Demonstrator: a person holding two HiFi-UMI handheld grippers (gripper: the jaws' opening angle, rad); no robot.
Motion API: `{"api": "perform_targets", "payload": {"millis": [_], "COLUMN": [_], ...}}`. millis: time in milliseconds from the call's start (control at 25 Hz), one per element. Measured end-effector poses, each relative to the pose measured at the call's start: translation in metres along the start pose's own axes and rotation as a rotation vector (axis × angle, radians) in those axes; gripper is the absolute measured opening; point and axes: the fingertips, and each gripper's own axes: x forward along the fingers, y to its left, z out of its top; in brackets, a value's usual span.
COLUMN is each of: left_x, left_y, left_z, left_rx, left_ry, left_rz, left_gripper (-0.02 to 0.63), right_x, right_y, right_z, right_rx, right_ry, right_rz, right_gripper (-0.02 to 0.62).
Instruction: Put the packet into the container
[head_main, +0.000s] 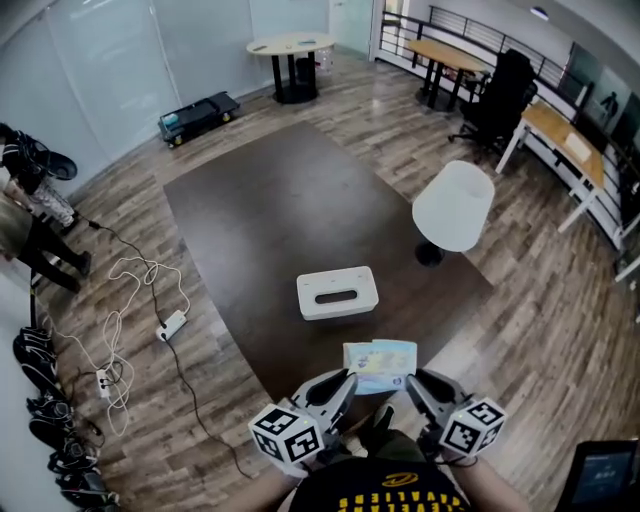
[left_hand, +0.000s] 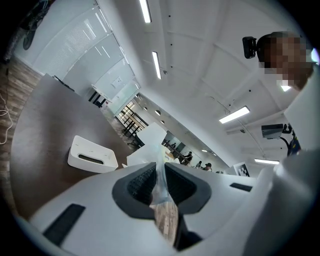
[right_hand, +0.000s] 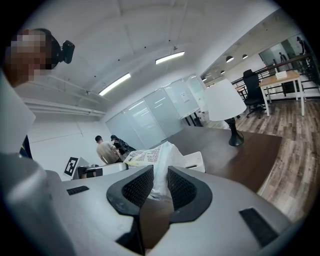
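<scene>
At the near edge of the table (head_main: 270, 200), the packet (head_main: 380, 365) hangs in the air between the two tools, close to the person's body and clear of the tabletop. The left tool (head_main: 345, 378) has its pads pinched on the packet's left edge, a thin fold of clear film caught between them. The right tool (head_main: 412, 380) grips the right edge the same way, with crumpled printed film bunched between its pads. So the pickup looks done to me, and the delivery is not. The container (head_main: 337, 292) sits a little farther in on the table, white, with a dark slot on its top, and it is apart from the packet. From where I stand nothing shows inside it, though I cannot see into the slot. What is left, I judge, is to carry the packet forward over the container, lower it in and let go.

Counting: one packet, one container, two tools, and one white lamp (head_main: 453, 207) standing on the table's right side.
</scene>
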Motion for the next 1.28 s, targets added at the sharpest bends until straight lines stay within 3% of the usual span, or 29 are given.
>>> {"api": "perform_targets", "payload": {"millis": [440, 680, 960, 1280], "left_x": [0.034, 0.056, 0.075, 0.085], "left_y": [0.039, 0.053, 0.07, 0.097], "left_z": [0.03, 0.049, 0.069, 0.083], "left_rx": [-0.005, 0.04, 0.056, 0.08], "left_ry": [-0.087, -0.117, -0.149, -0.129], "left_rz": [0.176, 0.28, 0.338, 0.361], "left_gripper": [0.044, 0.044, 0.044, 0.044], "right_x": [0.062, 0.095, 0.126, 0.156], "right_y": [-0.037, -0.06, -0.071, -0.079], "right_z": [0.027, 0.043, 0.065, 0.067], "right_rx": [-0.003, -0.04, -0.029, -0.016], "right_ry": [0.102, 0.148, 0.153, 0.172], "right_rz": [0.16, 0.261, 0.313, 0.312], "right_gripper": [0.098, 0.098, 0.098, 0.098]}}
